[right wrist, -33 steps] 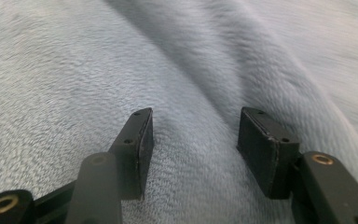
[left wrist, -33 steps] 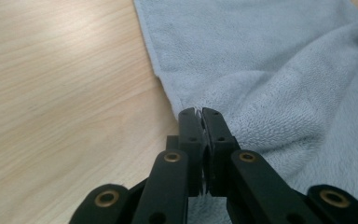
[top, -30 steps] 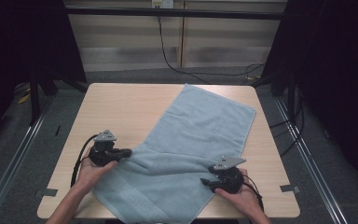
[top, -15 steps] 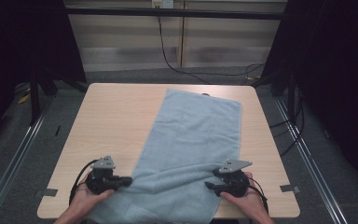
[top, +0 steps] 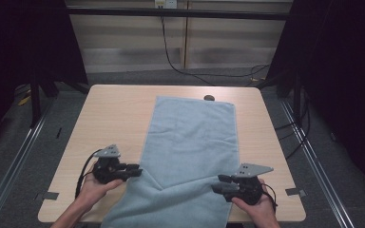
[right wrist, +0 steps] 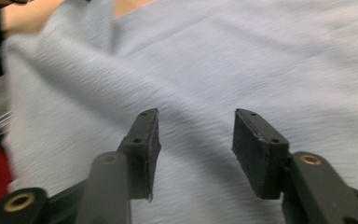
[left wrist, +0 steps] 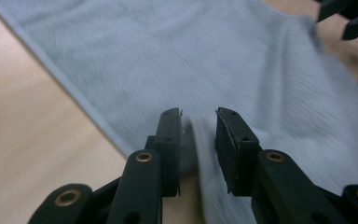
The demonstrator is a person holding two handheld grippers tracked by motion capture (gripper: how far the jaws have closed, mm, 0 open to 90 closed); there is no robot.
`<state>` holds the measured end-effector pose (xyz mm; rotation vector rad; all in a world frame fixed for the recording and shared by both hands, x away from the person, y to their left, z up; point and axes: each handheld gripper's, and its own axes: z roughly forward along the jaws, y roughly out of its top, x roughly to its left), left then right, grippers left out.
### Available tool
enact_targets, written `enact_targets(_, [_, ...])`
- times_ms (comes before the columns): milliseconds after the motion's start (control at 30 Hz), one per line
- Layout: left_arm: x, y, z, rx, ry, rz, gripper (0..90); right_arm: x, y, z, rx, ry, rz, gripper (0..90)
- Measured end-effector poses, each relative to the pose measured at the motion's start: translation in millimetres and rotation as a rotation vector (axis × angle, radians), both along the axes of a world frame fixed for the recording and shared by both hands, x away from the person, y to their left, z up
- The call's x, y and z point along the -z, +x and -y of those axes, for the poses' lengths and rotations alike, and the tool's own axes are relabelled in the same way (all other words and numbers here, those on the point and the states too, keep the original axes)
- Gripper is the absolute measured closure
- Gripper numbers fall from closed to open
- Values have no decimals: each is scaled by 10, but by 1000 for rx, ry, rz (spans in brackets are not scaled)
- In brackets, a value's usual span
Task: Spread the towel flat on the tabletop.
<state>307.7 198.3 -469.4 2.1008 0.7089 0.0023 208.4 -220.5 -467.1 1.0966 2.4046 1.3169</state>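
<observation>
Your left gripper (top: 135, 170), jaws just parting, straddles a ridge of the pale blue terry towel (top: 190, 142), unclamped. Your right gripper (top: 220, 184), narrowing but released, hovers over its right edge on the light wooden table (top: 109, 118).

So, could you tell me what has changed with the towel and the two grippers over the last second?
The towel has swung from a diagonal lie to straight along the table, its near end pulled over the front edge. The left gripper has let go: its jaws have just been opening, with a fold between them. The right gripper has been closing but stands open over the cloth. The table stayed put.
</observation>
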Motion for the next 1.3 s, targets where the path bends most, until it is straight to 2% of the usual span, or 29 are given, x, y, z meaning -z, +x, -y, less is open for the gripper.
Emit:
enact_targets(33, [9, 83, 86, 8, 7, 14, 706, -18, 34, 24, 23, -11, 9, 536])
enact_targets(67, [19, 153, 142, 10, -3, 3, 702, -20, 89, 56, 50, -19, 19, 544])
enact_targets(133, [38, 265, 239, -8, 4, 15, 695, 2, 196, 99, 95, -22, 19, 569])
enact_targets(200, [74, 338, 323, -11, -11, 21, 691, 44, 315, 126, 131, -32, 15, 579])
enact_targets(233, [110, 375, 372, -12, 0, 24, 691, 62, 357, 131, 141, -39, 9, 582])
enact_targets(267, [151, 409, 424, -4, 32, 17, 691, 92, 414, 137, 153, -41, 3, 582])
enact_targets(333, [248, 452, 503, -3, 94, 30, 689, 153, 519, 142, 167, -58, -20, 575])
enact_targets(367, [308, 468, 525, -6, 126, 21, 689, 177, 564, 143, 171, -67, -27, 557])
enact_targets(433, [321, 449, 501, -4, 127, 40, 704, 216, 642, 136, 184, -67, -37, 524])
enact_targets(467, [304, 425, 476, -14, 145, 37, 716, 227, 667, 131, 186, -67, -41, 514])
enact_targets(533, [303, 360, 420, -21, 168, 70, 726, 247, 702, 105, 186, -63, -46, 493])
enact_targets(567, [305, 313, 358, -37, 177, 89, 728, 252, 712, 92, 182, -66, -45, 485])
enact_targets(600, [306, 291, 313, -50, 176, 86, 729, 258, 722, 71, 176, -73, -48, 471])
enact_targets(633, [305, 252, 235, -83, 161, 61, 736, 261, 728, 59, 177, -76, -49, 464])
enact_targets(667, [304, 212, 170, -89, 165, 62, 744, 268, 737, 40, 172, -80, -51, 455])
enact_targets(733, [300, 117, 73, -103, 184, 89, 752, 270, 744, 13, 163, -82, -55, 427])
enact_targets(767, [299, 62, 20, -117, 180, 81, 752, 269, 740, -3, 162, -82, -56, 423])
enact_targets(800, [301, 23, -41, -122, 176, 80, 752, 271, 739, -21, 151, -79, -55, 419])
enact_targets(867, [294, -81, -162, -145, 155, 42, 751, 276, 728, -70, 125, -80, -58, 405])
enact_targets(933, [296, -195, -232, -139, 160, 58, 750, 285, 704, -122, 108, -84, -65, 389])
enact_targets(1000, [294, -257, -278, -152, 150, 47, 708, 312, 652, -212, 62, -102, -68, 380])
enact_targets(1067, [292, -280, -308, -141, 146, 38, 688, 331, 612, -268, 43, -124, -76, 358])
enact_targets(1133, [299, -272, -313, -142, 128, 40, 662, 338, 534, -321, 38, -165, -50, 346])
enact_targets(1200, [295, -220, -303, -147, 115, 35, 634, 353, 443, -319, 37, -184, -24, 347])
enact_targets(1233, [287, -176, -296, -152, 108, 46, 625, 355, 408, -302, 37, -189, -15, 347])
enact_targets(1300, [273, -64, -286, -165, 74, 39, 608, 346, 356, -248, 48, -184, -27, 349])
